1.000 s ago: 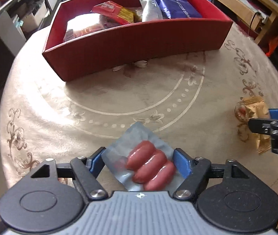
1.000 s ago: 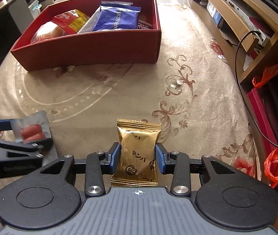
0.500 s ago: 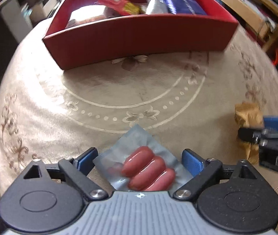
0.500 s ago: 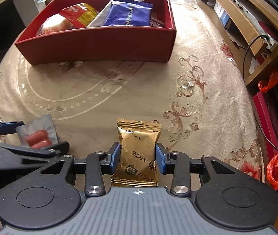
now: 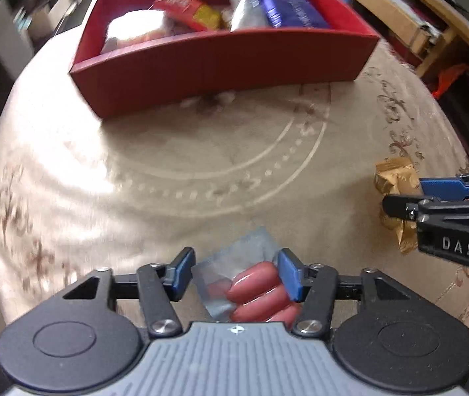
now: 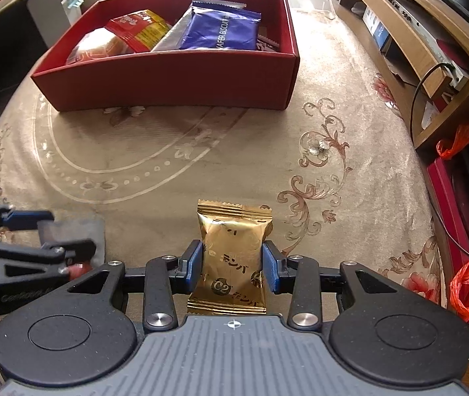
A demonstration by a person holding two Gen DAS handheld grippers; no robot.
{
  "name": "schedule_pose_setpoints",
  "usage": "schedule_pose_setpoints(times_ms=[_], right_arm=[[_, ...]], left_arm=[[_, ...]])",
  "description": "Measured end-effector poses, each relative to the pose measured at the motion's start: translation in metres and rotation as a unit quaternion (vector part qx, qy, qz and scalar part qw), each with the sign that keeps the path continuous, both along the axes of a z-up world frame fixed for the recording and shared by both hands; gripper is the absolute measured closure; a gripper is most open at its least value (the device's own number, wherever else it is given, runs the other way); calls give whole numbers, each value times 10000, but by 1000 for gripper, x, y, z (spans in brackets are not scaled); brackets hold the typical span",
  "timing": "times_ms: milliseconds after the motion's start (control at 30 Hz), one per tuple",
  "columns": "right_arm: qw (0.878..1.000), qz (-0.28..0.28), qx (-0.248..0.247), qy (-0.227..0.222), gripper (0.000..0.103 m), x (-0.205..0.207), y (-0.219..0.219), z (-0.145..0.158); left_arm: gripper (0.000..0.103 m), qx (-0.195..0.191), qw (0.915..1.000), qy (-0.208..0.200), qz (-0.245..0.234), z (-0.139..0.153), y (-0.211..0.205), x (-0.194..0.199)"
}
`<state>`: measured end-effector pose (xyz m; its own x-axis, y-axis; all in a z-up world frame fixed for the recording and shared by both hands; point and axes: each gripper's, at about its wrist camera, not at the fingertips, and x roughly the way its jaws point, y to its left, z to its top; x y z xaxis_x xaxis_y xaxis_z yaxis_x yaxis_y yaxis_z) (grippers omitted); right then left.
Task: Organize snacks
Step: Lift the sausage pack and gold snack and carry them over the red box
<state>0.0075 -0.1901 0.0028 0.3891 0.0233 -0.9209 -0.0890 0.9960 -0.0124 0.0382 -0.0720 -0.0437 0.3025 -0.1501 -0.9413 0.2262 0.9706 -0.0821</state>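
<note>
My left gripper [image 5: 236, 275] is pointing steeply down at the table [image 5: 168, 165] and its jaws are closing around the sausage pack [image 5: 251, 285]. The right pad is touching the pack's edge beside the top sausage; the left pad is standing just off the clear film, with a thin gap showing. The pack is lying between the pads, a clear pouch with three red sausages side by side. The sausages are running slantwise, their long axis going from my lower left up toward the right pad, and the pouch's empty corner is pointing away from me toward the box [image 5: 221, 62].

My right gripper [image 6: 233, 265] is clamping the gold packet [image 6: 233, 257] at a narrow setting, both blue pads pressing into its sides at mid-height. The packet is standing lengthwise along the fingers, its long axis running straight away from me, one crimped end toward the camera and the other toward the box. Its printing is reading upright from my side.

Both grippers are hanging over the near part of the table, well apart from the red box at the far side. The box is already holding a blue biscuit bag [image 6: 221, 29], a red and yellow pack [image 6: 138, 28] and a pale wrapped item [image 6: 97, 46]. The left view is blurred.
</note>
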Motion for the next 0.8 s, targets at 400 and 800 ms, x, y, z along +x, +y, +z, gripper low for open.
schedule_pose_setpoints(times_ms=[400, 800], right_arm=[[9998, 96, -140, 47, 56, 1, 4, -4], [9999, 134, -80, -34, 56, -2, 1, 1]], left_arm=[[18, 331, 9993, -121, -93, -9, -18, -33], [35, 198, 9997, -147, -4, -3, -2, -32]])
